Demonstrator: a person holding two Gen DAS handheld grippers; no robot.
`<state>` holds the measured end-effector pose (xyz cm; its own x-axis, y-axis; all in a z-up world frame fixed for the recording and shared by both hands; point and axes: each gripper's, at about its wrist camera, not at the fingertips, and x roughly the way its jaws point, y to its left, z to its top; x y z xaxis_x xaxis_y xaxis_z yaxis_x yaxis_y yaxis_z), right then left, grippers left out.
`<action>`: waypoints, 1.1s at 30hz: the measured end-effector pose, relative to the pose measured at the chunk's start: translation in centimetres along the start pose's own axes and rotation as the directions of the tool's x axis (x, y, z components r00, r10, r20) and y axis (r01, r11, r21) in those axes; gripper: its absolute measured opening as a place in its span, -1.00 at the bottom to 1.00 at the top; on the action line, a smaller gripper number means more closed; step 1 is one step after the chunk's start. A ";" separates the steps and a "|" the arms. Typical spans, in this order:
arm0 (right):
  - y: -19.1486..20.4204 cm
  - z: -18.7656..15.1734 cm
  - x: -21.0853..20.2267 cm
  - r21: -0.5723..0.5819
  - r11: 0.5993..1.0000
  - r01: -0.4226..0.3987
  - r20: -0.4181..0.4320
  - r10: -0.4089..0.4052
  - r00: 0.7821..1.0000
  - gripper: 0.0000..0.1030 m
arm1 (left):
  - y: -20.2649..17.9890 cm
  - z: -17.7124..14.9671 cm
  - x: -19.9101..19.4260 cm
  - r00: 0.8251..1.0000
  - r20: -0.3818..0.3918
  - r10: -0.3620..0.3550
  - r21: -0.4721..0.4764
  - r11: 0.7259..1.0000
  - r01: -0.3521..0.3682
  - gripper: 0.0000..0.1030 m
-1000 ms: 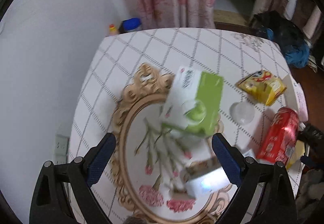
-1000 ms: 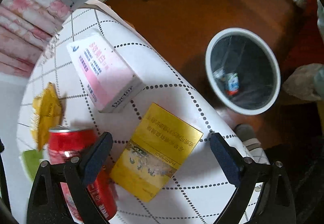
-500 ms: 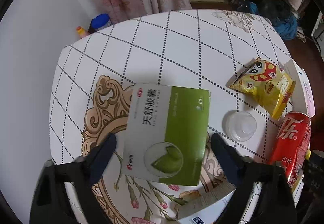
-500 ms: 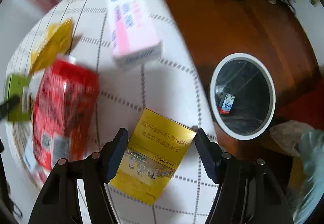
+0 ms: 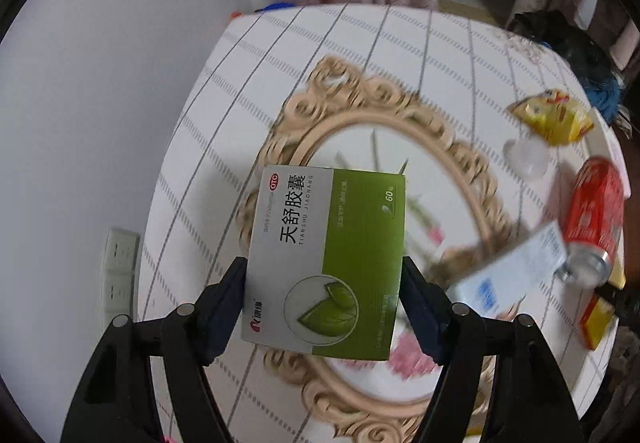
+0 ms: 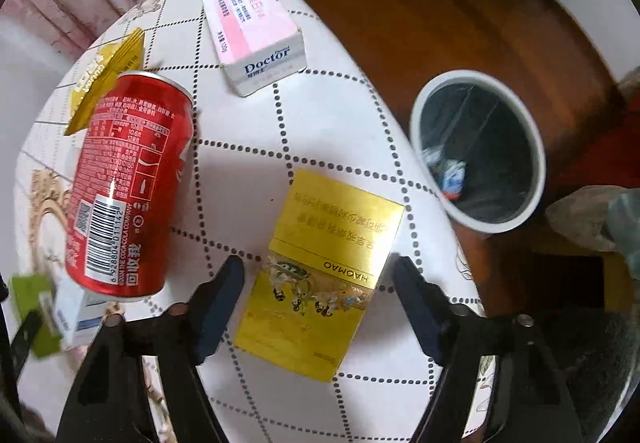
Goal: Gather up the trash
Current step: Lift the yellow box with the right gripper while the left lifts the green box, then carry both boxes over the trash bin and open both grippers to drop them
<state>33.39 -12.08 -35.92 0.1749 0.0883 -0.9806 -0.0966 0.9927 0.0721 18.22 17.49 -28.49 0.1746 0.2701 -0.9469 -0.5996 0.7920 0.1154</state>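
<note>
Tally: my left gripper (image 5: 324, 299) clamps the green box (image 5: 326, 259); right gripper (image 6: 318, 297), jaws spread, straddles the yellow pack (image 6: 320, 271); can (image 6: 128, 187), pink box (image 6: 254, 35), wrapper (image 6: 106, 71) unbinned; bin (image 6: 478, 151), frame right, nearly empty.

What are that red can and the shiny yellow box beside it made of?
The red can looks like thin metal, probably aluminium, with a glossy printed coat: light glints along its side. The yellow box seems to be cardboard with a metallic gold foil finish, judging by its sharp folded edges and sheen.

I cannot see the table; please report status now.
Left tool shut on green medicine box. Right tool open, straddling yellow box. Bin unobstructed.
</note>
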 end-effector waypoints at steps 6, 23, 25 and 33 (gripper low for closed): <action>1.0 -0.8 -0.7 -0.045 0.999 0.006 0.062 -0.003 0.998 0.27 | -0.1 -1.1 0.3 1.000 0.008 0.003 -0.022 1.000 -0.002 0.38; -3.1 -1.1 -9.3 -0.111 0.963 -0.247 0.171 0.263 0.949 0.23 | -3.9 -2.3 -11.2 0.972 0.225 -0.067 0.001 0.998 0.069 0.38; -4.9 -0.5 -11.2 -0.117 0.955 -0.273 0.197 0.292 0.936 0.23 | -6.1 -2.4 -13.5 0.960 0.258 -0.108 0.032 0.994 0.103 0.38; -17.1 3.5 -14.8 -0.135 0.960 -0.244 0.250 0.272 0.929 0.22 | -19.9 -2.2 -17.3 0.902 0.216 -0.374 0.183 0.923 0.339 0.38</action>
<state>35.93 -30.10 -22.04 0.3814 0.3722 -0.8462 -0.2676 0.9206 0.2844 25.39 -4.21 -15.03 0.5502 0.0655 -0.8325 -0.3512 0.9226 -0.1595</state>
